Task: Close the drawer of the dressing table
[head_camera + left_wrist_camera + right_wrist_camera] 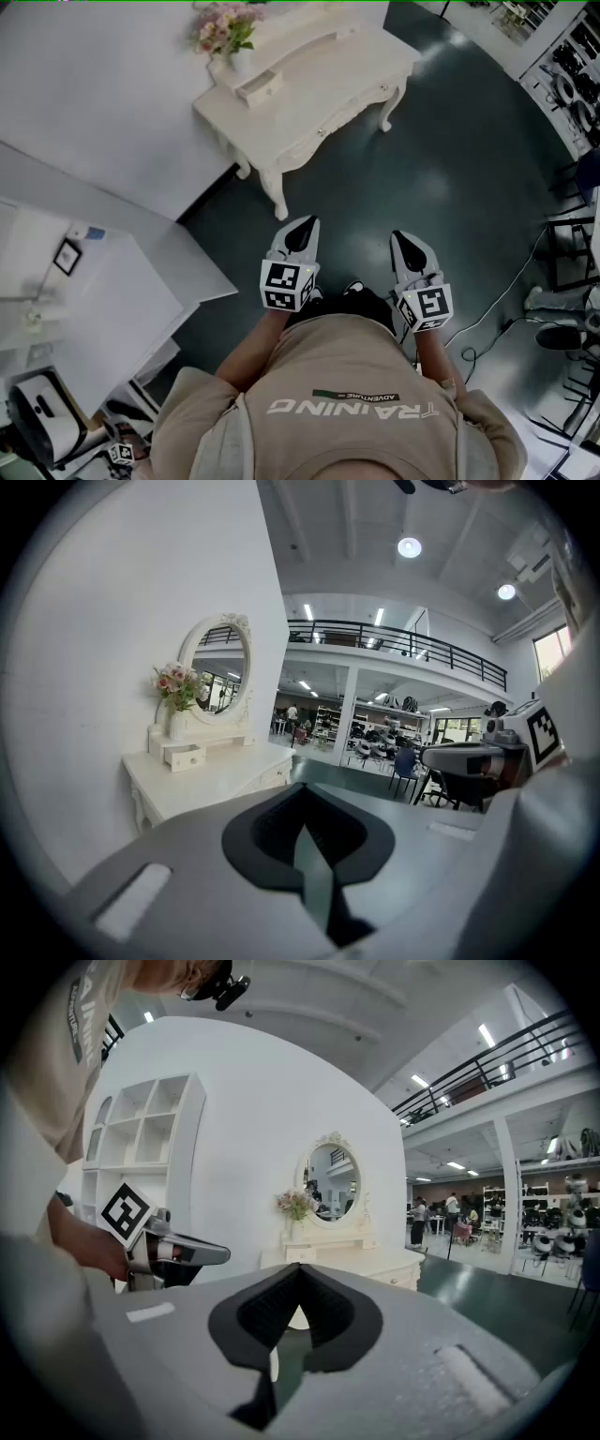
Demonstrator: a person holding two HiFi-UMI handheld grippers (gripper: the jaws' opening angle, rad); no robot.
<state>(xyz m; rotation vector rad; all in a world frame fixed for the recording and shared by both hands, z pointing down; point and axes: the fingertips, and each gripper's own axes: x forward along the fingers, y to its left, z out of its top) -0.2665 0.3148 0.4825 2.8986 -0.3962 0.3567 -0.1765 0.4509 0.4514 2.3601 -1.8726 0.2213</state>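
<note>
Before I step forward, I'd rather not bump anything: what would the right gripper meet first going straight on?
Most likely the dressing table, dead ahead of the shut right gripper's tips. Only bare floor lies between them. Depth is hard to judge.

Ceiling lamps (409, 547) are shining brightly overhead; glare is pooling on the dark floor (441, 178); both gripper views are bending and darkening at their edges.

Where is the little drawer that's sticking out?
The drawer is near the top of the head view, left of the middle. It sits on top of the white dressing table, beside the pink flowers.
</note>
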